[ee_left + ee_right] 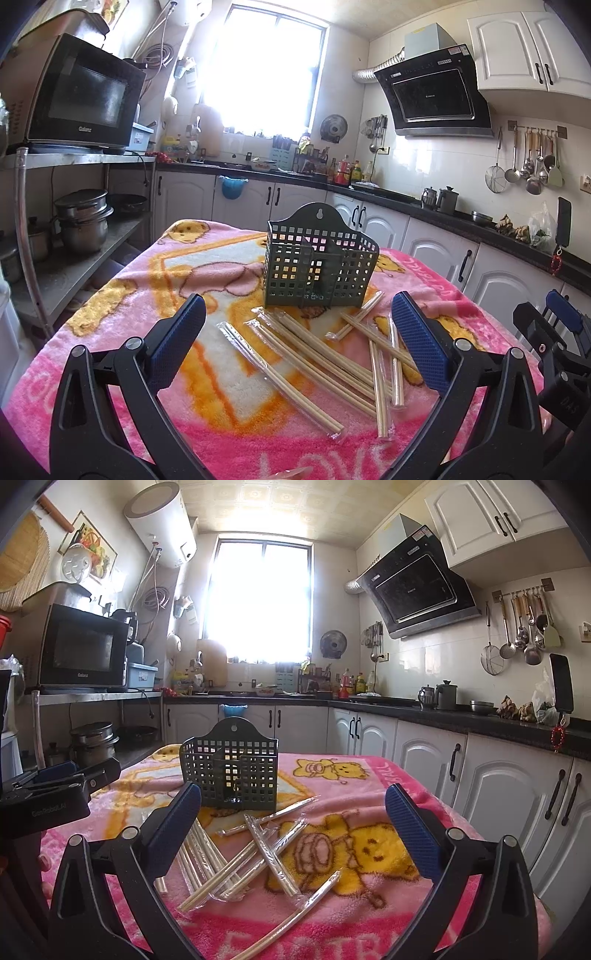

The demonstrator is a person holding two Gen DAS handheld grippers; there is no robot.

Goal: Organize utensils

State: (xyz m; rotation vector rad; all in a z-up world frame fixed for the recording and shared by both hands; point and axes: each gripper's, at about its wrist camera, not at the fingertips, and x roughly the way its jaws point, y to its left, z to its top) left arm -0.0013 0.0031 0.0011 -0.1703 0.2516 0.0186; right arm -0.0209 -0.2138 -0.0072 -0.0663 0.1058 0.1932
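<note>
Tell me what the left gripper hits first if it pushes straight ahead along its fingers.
Probably the wrapped chopsticks: the left gripper is open, angled down at the pile on the blanket, nothing between. The green perforated basket stands just behind them and would be next. Depth is unclear through the fisheye.

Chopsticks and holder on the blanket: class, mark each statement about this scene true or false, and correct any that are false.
1. The green holder stands upright on the pink blanket. True.
2. Several wrapped chopstick pairs already stand inside the holder. False: they all lie loose on the blanket in front of it, and no chopsticks show inside the holder.
3. The left gripper is open and holds nothing. True.
4. The right gripper is shut on a pair of chopsticks. False: its jaws are spread wide and empty.
5. The microwave sits on the blanket beside the holder. False: it sits on a metal shelf by the wall.
</note>
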